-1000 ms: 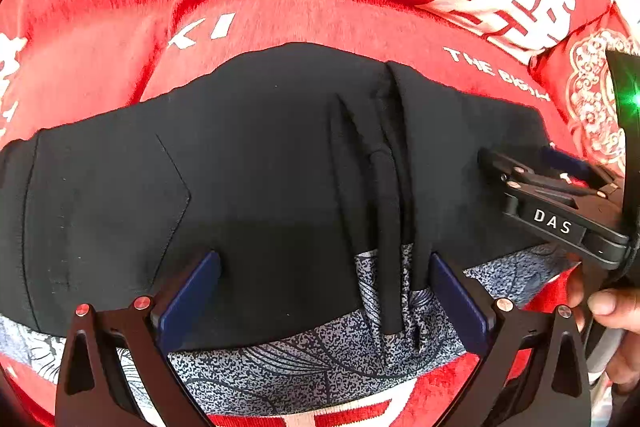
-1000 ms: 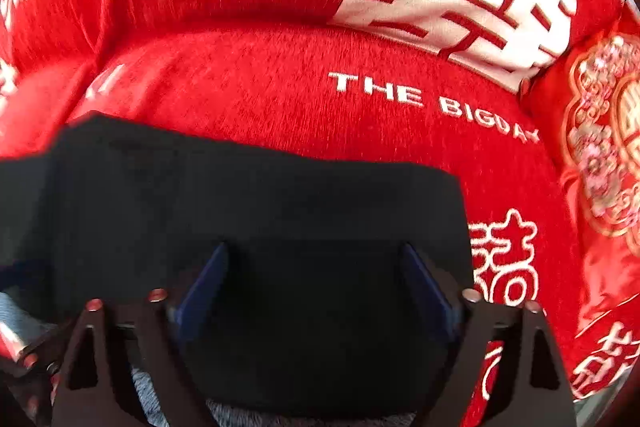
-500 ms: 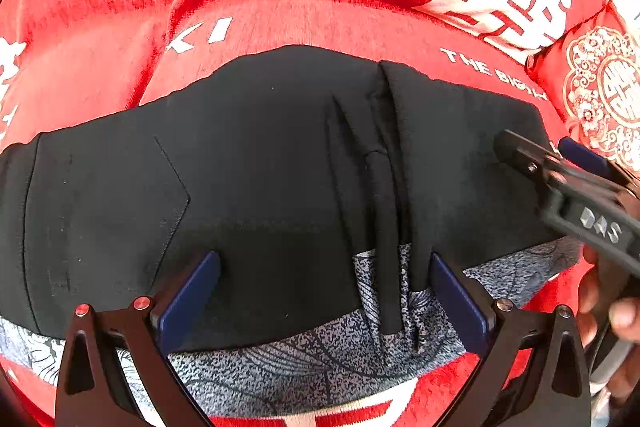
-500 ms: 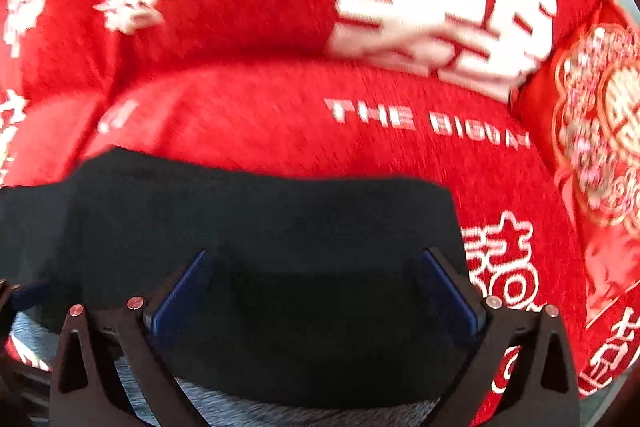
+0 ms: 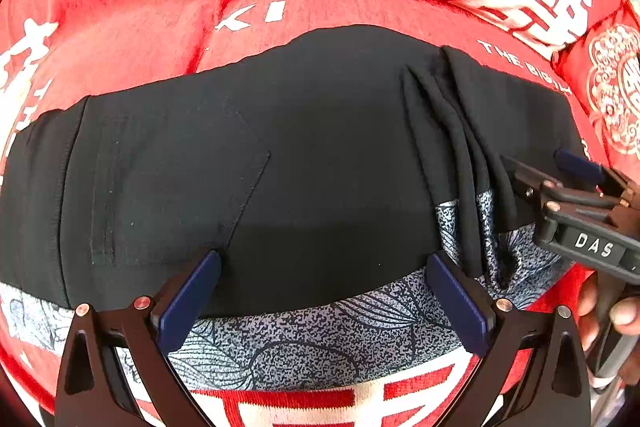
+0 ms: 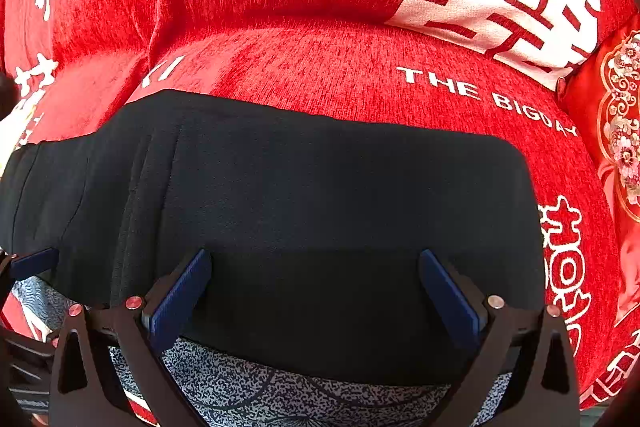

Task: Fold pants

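Big red couch cover [image 6: 320,75] w/ white lettering, filling both views. Black pants [image 5: 248,163] spread flat across it, lying on a grey patterned cloth [image 5: 312,339] that sticks out along the near edge. Bunched ridge of folds [image 5: 452,147] toward the right end. Left gripper [image 5: 320,303] spread wide, hovering over the near hem, holding nothing. Right gripper [image 6: 316,295] same deal, wide apart above the fabric, empty. Looks like between folds, prob lining up the next grab. Next: drop both onto an edge, pinch, fold over w/o dragging that ridge
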Tool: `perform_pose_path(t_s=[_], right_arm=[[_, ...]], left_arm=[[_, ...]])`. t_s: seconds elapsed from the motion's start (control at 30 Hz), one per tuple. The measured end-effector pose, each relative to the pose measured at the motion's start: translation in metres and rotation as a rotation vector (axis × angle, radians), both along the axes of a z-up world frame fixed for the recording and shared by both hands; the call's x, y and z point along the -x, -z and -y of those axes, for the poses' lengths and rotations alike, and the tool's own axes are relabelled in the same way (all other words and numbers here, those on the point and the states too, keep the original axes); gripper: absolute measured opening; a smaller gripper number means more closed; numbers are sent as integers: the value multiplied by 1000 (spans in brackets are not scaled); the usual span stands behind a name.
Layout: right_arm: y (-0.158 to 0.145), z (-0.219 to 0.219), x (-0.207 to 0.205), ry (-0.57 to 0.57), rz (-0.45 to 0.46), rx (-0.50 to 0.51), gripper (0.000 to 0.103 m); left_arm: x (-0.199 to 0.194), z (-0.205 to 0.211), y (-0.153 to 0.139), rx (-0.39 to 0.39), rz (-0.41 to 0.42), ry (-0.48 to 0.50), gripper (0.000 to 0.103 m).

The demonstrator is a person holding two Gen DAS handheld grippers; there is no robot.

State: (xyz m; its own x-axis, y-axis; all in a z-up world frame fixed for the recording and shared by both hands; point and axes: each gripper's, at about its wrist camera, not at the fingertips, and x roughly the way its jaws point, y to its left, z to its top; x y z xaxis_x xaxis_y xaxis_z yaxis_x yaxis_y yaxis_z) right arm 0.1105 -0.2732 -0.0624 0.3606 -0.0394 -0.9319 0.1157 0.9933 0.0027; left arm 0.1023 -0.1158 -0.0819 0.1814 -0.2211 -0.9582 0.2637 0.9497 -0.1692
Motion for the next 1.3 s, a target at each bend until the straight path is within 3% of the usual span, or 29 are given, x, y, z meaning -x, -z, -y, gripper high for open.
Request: perform_pose_path(t_s=[0.2,0.33,0.47,0.53,0.63,0.7,0.87,1.03,1.17,1.27,1.3], right_arm=[[-3,-4,2,-5,-8,2,103],[-20,-11,8,54,12,-25,103],[-32,-46,17,-16,75,-11,103],[-33,-60,19,-48,72,-13,103],[-37,-82,26,-110,84,9,103],[-42,-109,34,-219,104,4,103],[-52,-207,61,-634,172,62,103],[-48,-278,74,-871,250,94,103],[-30,-329,73,-1009,275,204,102],[-11,-350,68,-1063,250,298,80],[-16,-347,61,-1044,237,208,60]], left_arm=[[21,-49,-20,81,25,-130,103],[44,-108,-24,147,11,-325,103],[65,-147,-11,183,-40,-484,103],[71,-157,-12,188,-20,-534,103],[72,-190,-12,268,-4,-636,103],[68,-211,-10,294,-20,-666,103],[69,-265,-23,318,9,-734,103],[75,-309,-25,336,-2,-795,103],[68,-319,-17,343,-31,-789,103],[57,-312,-9,332,-57,-745,103],[56,-312,-7,334,-63,-730,103]])
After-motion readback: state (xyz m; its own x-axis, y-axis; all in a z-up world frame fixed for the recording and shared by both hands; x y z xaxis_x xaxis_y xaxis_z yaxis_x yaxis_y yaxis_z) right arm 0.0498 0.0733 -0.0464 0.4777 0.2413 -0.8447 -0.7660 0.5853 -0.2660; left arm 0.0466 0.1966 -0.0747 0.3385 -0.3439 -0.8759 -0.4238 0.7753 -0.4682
